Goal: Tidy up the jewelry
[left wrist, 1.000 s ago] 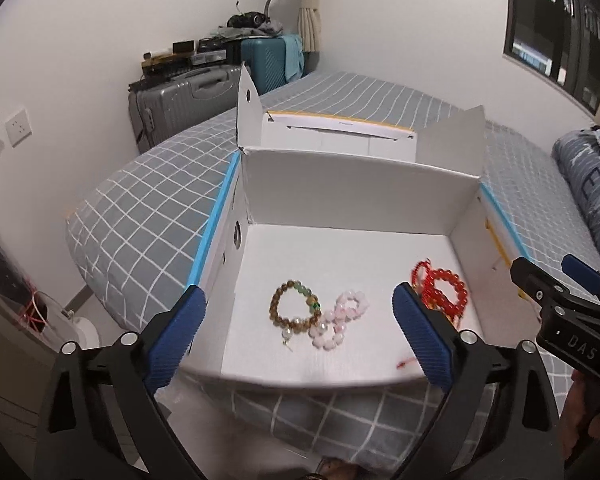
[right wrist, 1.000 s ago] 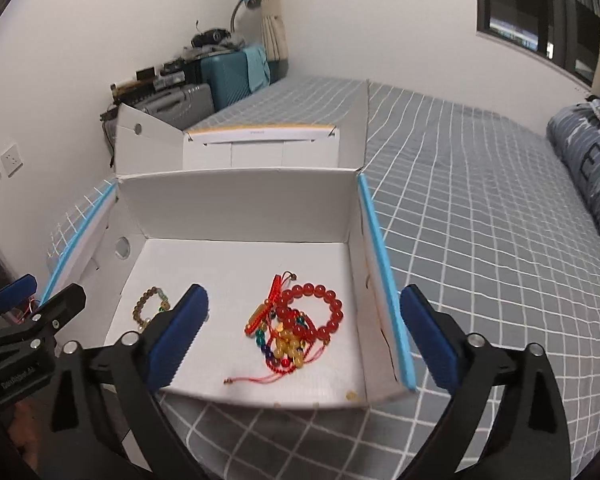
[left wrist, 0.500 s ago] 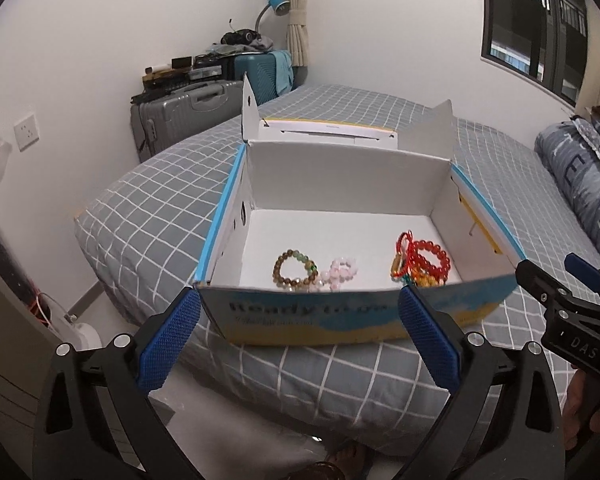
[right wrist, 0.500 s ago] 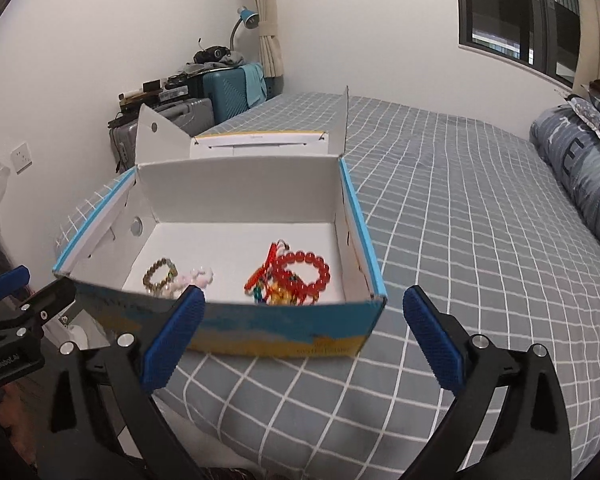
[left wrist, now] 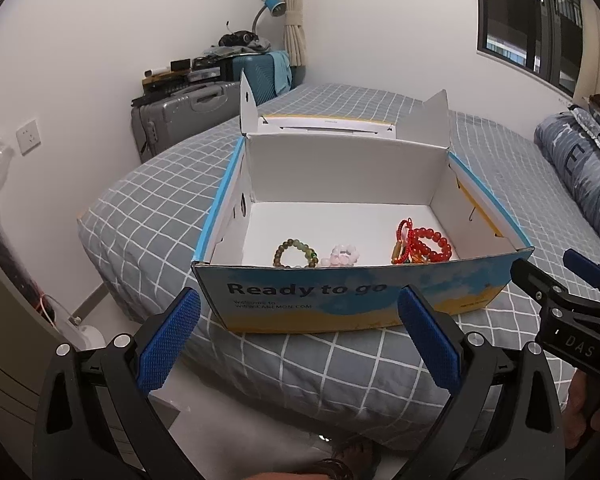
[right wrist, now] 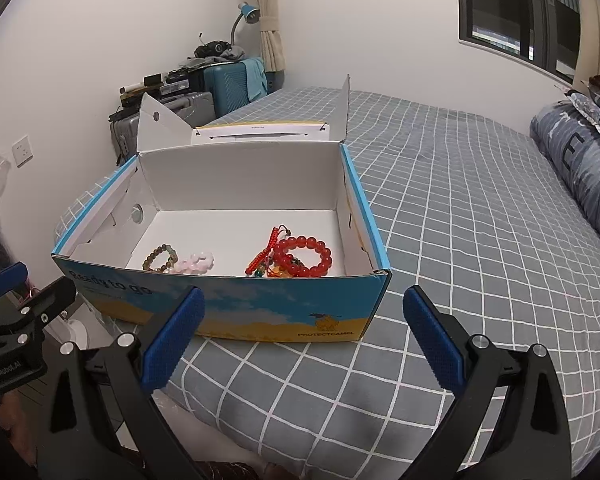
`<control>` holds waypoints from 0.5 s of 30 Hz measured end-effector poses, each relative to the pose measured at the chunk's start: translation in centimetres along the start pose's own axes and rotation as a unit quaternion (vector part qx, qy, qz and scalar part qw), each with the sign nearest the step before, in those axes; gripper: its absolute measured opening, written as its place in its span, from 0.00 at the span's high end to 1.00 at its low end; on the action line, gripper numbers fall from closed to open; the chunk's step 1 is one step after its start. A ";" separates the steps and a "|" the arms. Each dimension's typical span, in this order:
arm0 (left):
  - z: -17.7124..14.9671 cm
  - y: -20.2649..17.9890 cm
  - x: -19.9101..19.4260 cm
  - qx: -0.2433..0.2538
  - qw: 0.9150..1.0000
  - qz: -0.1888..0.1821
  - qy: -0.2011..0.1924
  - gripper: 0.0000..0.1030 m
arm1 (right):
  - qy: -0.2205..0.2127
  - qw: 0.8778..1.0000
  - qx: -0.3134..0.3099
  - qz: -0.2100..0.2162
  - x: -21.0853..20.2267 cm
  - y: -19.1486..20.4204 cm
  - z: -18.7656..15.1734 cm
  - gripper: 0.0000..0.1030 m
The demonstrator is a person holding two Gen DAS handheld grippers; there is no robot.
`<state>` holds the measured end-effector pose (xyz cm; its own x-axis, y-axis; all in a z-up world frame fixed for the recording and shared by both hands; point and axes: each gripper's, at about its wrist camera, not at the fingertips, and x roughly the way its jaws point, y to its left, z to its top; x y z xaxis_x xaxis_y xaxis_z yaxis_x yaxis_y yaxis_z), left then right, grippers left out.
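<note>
While both tools hang short of the bed edge, the open cardboard box (left wrist: 356, 296) sits on the grey checked bedspread (right wrist: 480, 240) with its lid folded back at 12 o'clock. Left gripper (left wrist: 300, 336): fingers spread wide, nothing between the blue pads (left wrist: 168, 344), box front wall framed between them and not touched. Right gripper (right wrist: 304, 340): fingers likewise spread wide and empty, pads (right wrist: 434, 340) apart from the box.

Contents, all on the white box floor along its near side, partly hidden by the front wall:
- brown-green bead bracelet (left wrist: 294, 254) toward 9 o'clock of the group;
- pink bead bracelet (left wrist: 345, 255) just beside it, touching or nearly so;
- red bead bracelet (right wrist: 303, 257) toward 3 o'clock, lying on a tangle of red cord and mixed coloured beads (right wrist: 266, 258); individual pieces in that tangle cannot be told apart.

Two suitcases (left wrist: 188, 114) stand against the wall at 11 o'clock, beyond the bed.
</note>
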<state>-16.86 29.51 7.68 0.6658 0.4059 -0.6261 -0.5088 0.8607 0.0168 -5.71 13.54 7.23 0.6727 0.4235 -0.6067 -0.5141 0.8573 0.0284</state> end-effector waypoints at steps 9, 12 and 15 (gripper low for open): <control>0.1 -0.1 0.0 -0.006 1.000 0.003 -0.003 0.06 | 0.002 1.000 0.000 0.002 0.0 0.0 0.0 0.08; 0.0 -0.1 0.1 -0.009 1.000 0.003 -0.003 0.06 | 0.005 1.000 -0.002 0.002 0.1 0.1 -0.1 0.07; 0.0 -0.2 0.1 -0.008 1.000 0.002 -0.003 0.06 | 0.005 1.000 -0.002 0.001 0.2 0.2 -0.1 0.07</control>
<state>-16.73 29.40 7.66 0.6670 0.4118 -0.6209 -0.5204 0.8539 0.0073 -5.69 13.78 7.05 0.6665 0.4222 -0.6144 -0.5170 0.8556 0.0272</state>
